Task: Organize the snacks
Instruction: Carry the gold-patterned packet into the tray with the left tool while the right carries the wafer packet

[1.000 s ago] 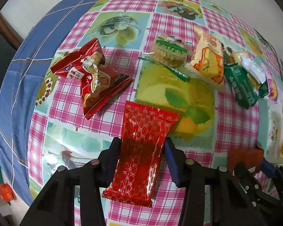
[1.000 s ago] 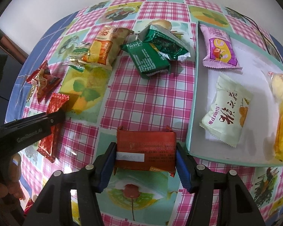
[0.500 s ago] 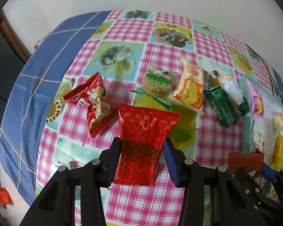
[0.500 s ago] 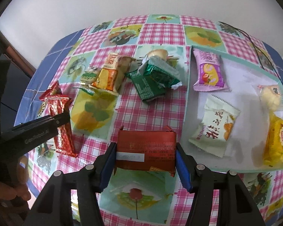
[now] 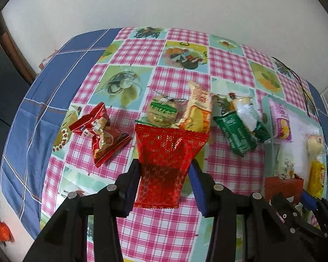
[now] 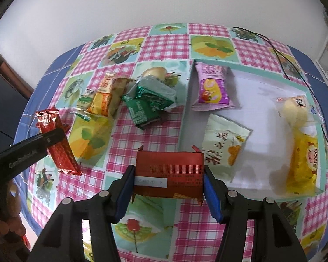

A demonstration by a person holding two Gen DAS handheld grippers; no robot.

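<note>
The bench (image 6: 155,131) is covered by a pink checked cloth with fruit panels. A shallow white tray with a teal rim (image 6: 187,100) is seen on its right side, and a purple packet (image 6: 212,87), a pale green packet (image 6: 224,146), a clear-wrapped bun (image 6: 295,111) and a yellow packet (image 6: 304,166) lie in it. A loose heap of snacks, among them green packets (image 6: 145,107) and an orange packet (image 6: 106,100), is left on the cloth beside the tray. The left claw (image 5: 165,182) is clamped on a shiny red wrapper (image 5: 166,152), held clear of the cloth. The right claw (image 6: 169,178) is closed on a dark red packet (image 6: 169,170), held crosswise just before the tray's near corner.
</note>
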